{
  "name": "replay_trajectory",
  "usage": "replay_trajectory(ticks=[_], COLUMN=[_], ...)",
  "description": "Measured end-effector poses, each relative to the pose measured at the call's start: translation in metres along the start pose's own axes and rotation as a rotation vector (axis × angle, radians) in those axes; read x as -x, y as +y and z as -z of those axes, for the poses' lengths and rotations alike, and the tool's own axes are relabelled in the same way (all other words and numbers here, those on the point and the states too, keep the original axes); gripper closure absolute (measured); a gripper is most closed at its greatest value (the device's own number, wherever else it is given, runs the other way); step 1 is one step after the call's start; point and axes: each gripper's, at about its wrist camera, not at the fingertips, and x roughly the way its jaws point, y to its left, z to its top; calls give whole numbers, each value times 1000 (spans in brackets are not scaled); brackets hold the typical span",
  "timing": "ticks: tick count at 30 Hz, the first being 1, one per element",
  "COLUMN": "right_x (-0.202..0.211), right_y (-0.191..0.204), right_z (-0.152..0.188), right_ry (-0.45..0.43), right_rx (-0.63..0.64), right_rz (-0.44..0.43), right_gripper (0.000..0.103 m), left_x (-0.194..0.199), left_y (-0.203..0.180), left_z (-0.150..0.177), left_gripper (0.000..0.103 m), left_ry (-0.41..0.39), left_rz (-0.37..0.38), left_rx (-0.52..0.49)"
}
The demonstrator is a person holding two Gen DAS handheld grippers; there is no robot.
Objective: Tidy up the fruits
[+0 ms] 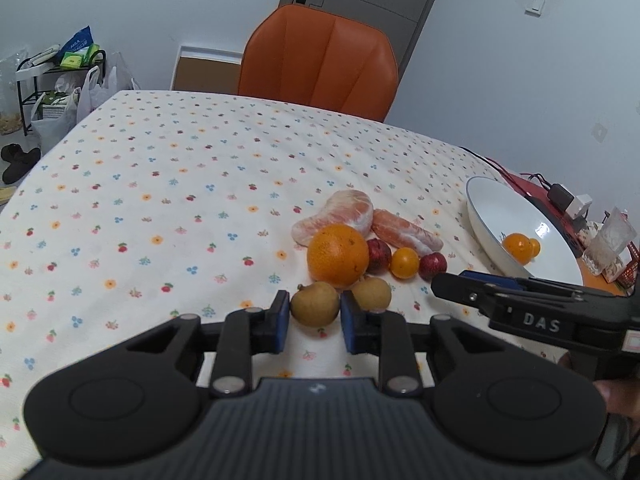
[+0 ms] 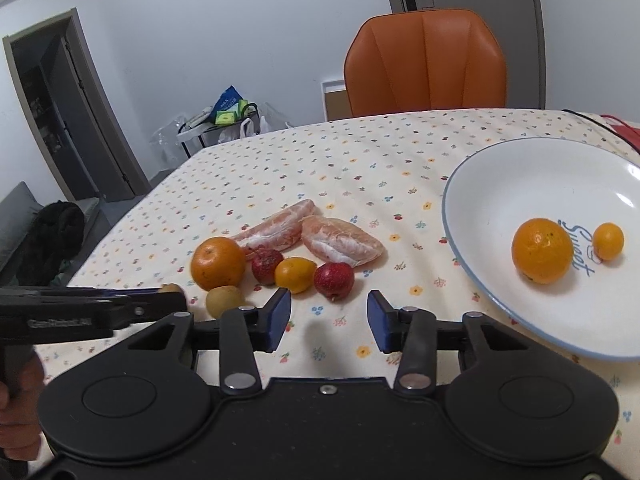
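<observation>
In the left wrist view, the white letters "DAS" are read on the side of the right gripper [image 1: 452,286], which is seen entering from the right edge; whether its jaws are apart cannot be told from this side angle. The left gripper [image 1: 314,322] is held low over the flowered tablecloth [image 1: 140,200], its blue pads narrowly parted, and a tan round fruit [image 1: 314,309] is framed between them, close to both pads, though contact cannot be confirmed. A second tan fruit [image 1: 372,294] is set just beyond the right pad, and a large orange [image 1: 338,255] is placed directly behind both. Behind it two peeled pomelo segments [image 1: 340,216] are laid, with two small red fruits [image 1: 378,255] and a small yellow-orange fruit [image 1: 405,263] lined up to the right. A white plate [image 1: 486,208] holding an orange and a smaller one is seen further right. In the right wrist view, the blue word "Sweet" is printed inside the plate [image 2: 520,168], beside the orange [image 2: 542,250] and small fruit [image 2: 608,241] lying in it. The right gripper [image 2: 329,320] is spread wide over bare cloth with nothing between its pads; a red fruit [image 2: 334,280] is found just ahead of the gap. Faint, unreadable lettering is carried on the left gripper [image 2: 172,294] at the left edge.
</observation>
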Motion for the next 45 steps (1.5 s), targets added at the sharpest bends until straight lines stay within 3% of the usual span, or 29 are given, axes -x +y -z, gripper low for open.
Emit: replay_trajectory(ticks=[8, 12, 25, 45], right_x=[-13, -14, 26, 80], right_y=[-1, -5, -15, -34], right_z=[-5, -8, 3, 9], right_ry=[-8, -2, -47, -121], right_rx=[20, 24, -2, -27], right_rz=[24, 25, 22, 50], right_gripper=[62, 80, 81, 81], left_x=[-2, -2, 7, 22], left_y=[3, 0, -19, -73], left_z=[-4, -4, -5, -9], left_gripper=[78, 78, 78, 78], left_ry=[5, -3, -25, -65], left_rz=[-15, -24, -34, 20], left_rx=[0, 7, -7, -70])
